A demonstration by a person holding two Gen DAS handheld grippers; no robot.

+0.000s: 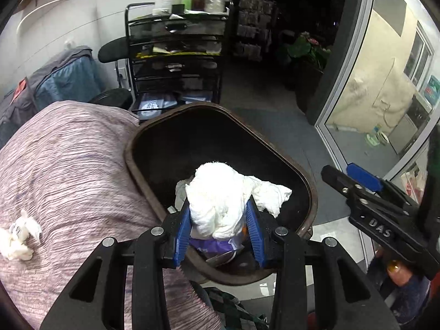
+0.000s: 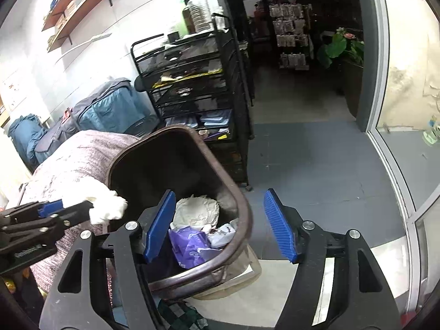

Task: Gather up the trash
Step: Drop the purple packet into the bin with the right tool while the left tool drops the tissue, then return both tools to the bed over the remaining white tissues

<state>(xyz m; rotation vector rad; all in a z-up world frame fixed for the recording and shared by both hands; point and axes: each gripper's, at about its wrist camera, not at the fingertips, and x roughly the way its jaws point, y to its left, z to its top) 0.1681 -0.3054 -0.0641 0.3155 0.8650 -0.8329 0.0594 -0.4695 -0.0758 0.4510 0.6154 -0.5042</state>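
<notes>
My left gripper (image 1: 220,220) is shut on a wad of white tissue (image 1: 220,195) and holds it over the open brown trash bin (image 1: 308,189). The bin (image 2: 242,203) holds purple wrappers (image 2: 189,244) and crumpled paper (image 2: 196,210). In the right wrist view the left gripper and its tissue (image 2: 107,202) sit at the bin's left rim. My right gripper (image 2: 220,225) is open and empty, straddling the bin's right rim. It shows at the right in the left wrist view (image 1: 354,181). Another crumpled white tissue (image 1: 18,236) lies on the pink-grey cover (image 1: 68,165) to the left.
A black wire cart (image 2: 198,82) with bottles on top stands behind the bin. Blue bags (image 2: 110,110) lie by the white wall. A glass door frame (image 2: 385,137) runs along the right. Grey floor (image 2: 316,178) lies between the bin and the door.
</notes>
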